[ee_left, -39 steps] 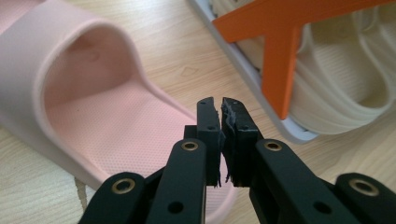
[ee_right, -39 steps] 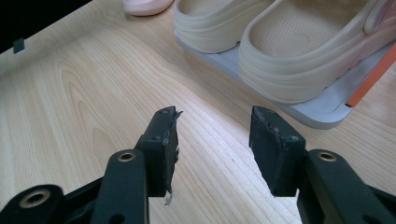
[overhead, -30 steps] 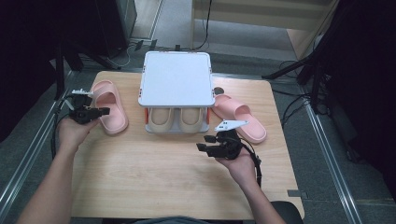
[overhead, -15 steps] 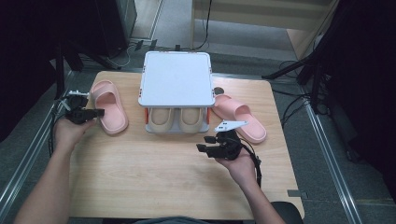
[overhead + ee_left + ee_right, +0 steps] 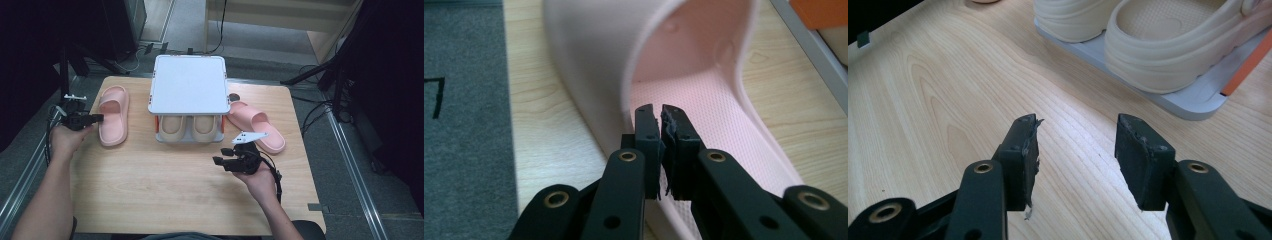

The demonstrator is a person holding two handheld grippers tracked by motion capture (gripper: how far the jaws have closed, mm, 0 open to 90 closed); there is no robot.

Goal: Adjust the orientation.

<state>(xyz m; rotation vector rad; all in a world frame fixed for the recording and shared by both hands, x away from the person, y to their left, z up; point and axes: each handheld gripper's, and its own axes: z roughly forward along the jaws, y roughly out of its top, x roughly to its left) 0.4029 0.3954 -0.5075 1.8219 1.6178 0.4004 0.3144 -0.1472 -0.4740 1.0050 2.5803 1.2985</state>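
The pink slipper [image 5: 113,121] on the left part of the wooden table [image 5: 165,200] is a soft moulded slide with a wide closed band over the forefoot, an open toe and an open heel, lying sole down with its length running away from the person. Its footbed shows a fine dotted texture in the left gripper view, where the smooth band [image 5: 624,55] arches high over it and the side wall curves down to the wood. The left gripper [image 5: 96,118] meets the slipper's outer edge from the left, and its jaws are pressed together on the thin side rim of the slipper [image 5: 644,100], with only a sliver of a gap between the worn pads. A second pink slipper [image 5: 256,125] of the same make lies at an angle on the right part of the table, just beside a small two-level shoe rack [image 5: 188,90] with a pale grey top shelf and orange posts. A pair of cream clogs [image 5: 191,127] sits side by side on the rack's lower shelf, heels towards the person. The right gripper [image 5: 220,156] hovers over bare wood in front of the rack, its jaws standing well apart with nothing between them.
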